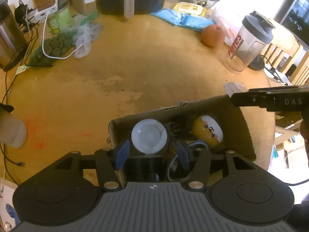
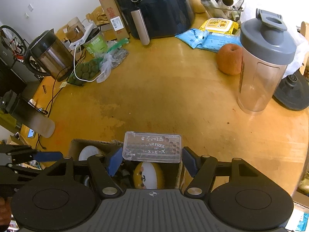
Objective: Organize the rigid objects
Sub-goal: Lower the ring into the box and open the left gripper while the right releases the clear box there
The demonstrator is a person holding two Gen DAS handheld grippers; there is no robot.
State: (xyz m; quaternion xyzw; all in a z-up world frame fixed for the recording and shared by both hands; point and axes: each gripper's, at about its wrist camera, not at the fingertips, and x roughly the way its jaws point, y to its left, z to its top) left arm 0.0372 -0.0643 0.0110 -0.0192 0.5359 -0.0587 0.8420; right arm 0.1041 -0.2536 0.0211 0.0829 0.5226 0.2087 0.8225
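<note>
Open brown cardboard box is sitting at the near edge of the round yellow-brown wooden table; wide bare tabletop is lying beyond it, clutter only along the far rim. Left gripper is hanging over the box, blue pads spread, not pressing anything; white round-lidded jar is sitting in the box between them, released. Yellow-and-white egg-shaped toy is lying in the box, right of the jar.

Right gripper is clamping a clear flat plastic mint case by its short ends, above the box's far wall.

Only the right view is showing the case's printed face and the steel kettle whole. Left view is showing the case edge-on. Clear shaker bottle with grey lid is standing far right, just beside an orange fruit.
</note>
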